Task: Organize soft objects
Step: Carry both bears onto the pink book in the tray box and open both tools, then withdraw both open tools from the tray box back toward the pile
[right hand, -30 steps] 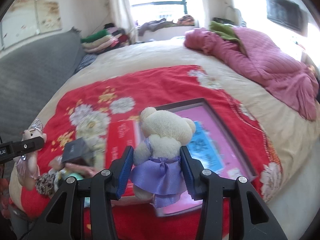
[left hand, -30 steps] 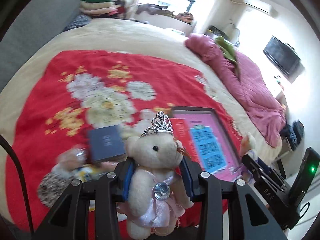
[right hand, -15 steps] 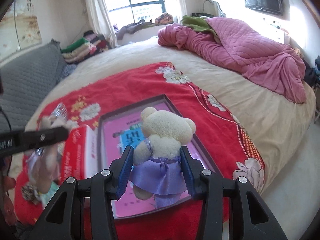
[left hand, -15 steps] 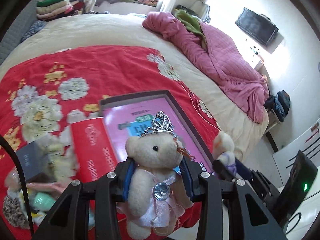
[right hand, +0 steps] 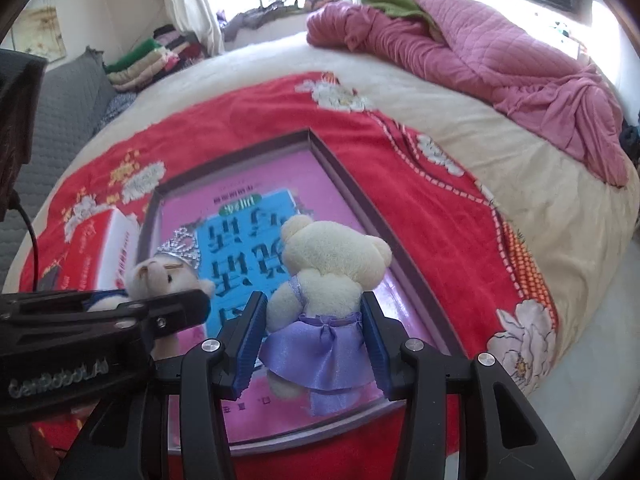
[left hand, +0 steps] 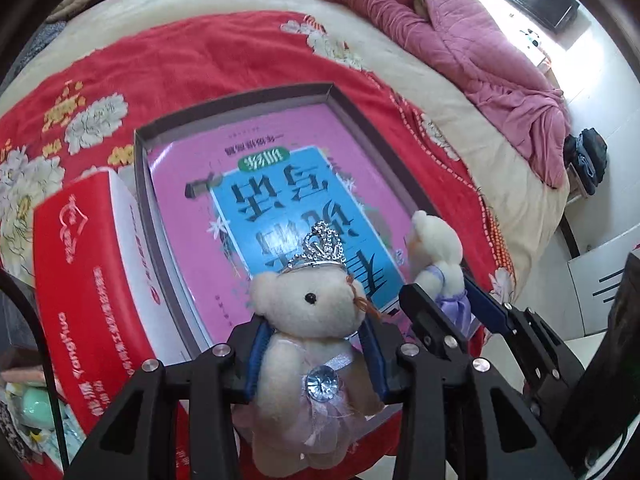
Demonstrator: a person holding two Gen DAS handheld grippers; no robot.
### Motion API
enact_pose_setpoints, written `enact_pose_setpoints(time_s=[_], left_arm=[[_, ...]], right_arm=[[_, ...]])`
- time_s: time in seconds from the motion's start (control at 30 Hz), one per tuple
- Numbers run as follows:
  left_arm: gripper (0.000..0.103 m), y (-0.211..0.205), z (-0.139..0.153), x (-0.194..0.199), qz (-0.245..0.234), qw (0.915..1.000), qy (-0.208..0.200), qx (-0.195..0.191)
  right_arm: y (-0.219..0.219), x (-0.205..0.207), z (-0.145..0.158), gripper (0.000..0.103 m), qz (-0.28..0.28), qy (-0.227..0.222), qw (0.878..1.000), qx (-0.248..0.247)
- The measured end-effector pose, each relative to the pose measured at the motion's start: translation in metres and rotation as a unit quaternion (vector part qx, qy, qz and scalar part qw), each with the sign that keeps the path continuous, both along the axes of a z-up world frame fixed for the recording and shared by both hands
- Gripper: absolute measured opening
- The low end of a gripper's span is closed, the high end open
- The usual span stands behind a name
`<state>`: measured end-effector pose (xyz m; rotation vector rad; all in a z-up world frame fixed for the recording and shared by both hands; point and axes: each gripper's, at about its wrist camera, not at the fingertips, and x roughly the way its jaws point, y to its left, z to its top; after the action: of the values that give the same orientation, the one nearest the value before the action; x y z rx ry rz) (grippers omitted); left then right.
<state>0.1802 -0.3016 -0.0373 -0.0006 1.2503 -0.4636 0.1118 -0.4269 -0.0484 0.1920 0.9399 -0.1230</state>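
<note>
Left hand-held gripper (left hand: pixel 316 364): it pinched the crowned bear (left hand: pixel 308 344) at the body, between the blue pads (left hand: pixel 256 354); the bear faced the camera and hung above the near edge of the tray (left hand: pixel 140 168).
Right hand-held gripper (right hand: pixel 314 344): it pinched the purple-skirt bear (right hand: pixel 324 280) at the waist, with the bear's back to the camera, also above the near part of the tray.
Tray: a shallow dark-rimmed box lay on the red flowered blanket (left hand: pixel 208 52) of the bed (right hand: pixel 580 216); its bottom was pink with a blue panel.
Red box (left hand: pixel 84 280): it stood just beside the left rim of the tray.
Step in hand: I judged that both bears were to be put down inside the tray.
How to do it well: lower each bear until it rests on the pink bottom, then release; keep the two grippers apart, because they were near each other; set the bears side by side, and mind the silver crown (left hand: pixel 318 246), which may catch on the rim.
Writing: the tray bottom carried large Chinese characters, upside down from both cameras, and I could not read them surely; the red box showed "Yonghuo" or similar, not clear; the left gripper body in the right wrist view read "GenRobot.AI", a little blurred.
</note>
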Motion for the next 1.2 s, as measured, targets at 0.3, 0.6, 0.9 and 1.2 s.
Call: enact_pose_setpoints(time_s=[0.3, 0.6, 0.9, 1.2], left_arm=[[0.041, -0.004, -0.011, 0.001, -0.007, 0.9998, 0.011, 0.015], [0.047, -0.011, -0.018, 0.002, -0.01, 0.9995, 0.019, 0.024], [0.071, -0.014, -0.005, -0.009, -0.02, 0.9991, -0.013, 0.035], [0.085, 0.0, 0.024, -0.029, -0.018, 0.9977, -0.056, 0.033]], right_arm=[[-0.005, 0.0, -0.012, 0.054, -0.007, 0.015, 1.0, -0.017], [-0.011, -0.023, 0.006, 0.065, -0.015, 0.001, 0.999, -0.043], [-0.023, -0.042, 0.016, 0.067, -0.036, -0.007, 0.999, -0.034], [-0.024, -0.058, 0.032, 0.071, -0.05, -0.02, 0.998, -0.038]])
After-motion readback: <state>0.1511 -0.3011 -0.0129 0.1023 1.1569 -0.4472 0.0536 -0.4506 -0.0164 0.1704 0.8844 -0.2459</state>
